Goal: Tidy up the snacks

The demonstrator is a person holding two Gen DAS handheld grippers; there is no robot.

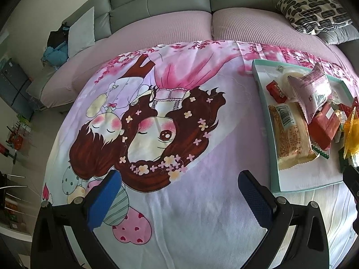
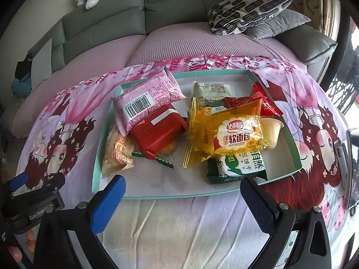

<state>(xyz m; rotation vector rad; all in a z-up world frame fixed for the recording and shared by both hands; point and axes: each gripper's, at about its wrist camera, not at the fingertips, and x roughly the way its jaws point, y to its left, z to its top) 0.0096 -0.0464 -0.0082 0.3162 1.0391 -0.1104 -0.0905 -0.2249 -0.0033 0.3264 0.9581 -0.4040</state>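
Both tools, left tool (image 1: 179, 201) and right tool (image 2: 182, 204), are hanging spread wide, holding nothing. Snacks are lying heaped in the teal tray (image 2: 96, 157) on the blanket (image 1: 190, 224). The slick yellow bread pack (image 2: 226, 134) is riding on top; you're risking dragging neighbours over the tray's near edge.

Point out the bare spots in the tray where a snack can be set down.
Free: the tray's near strip, between front rim and green packet; also the far strip behind the pink packet. Crowded: the middle, around the yellow bread pack.
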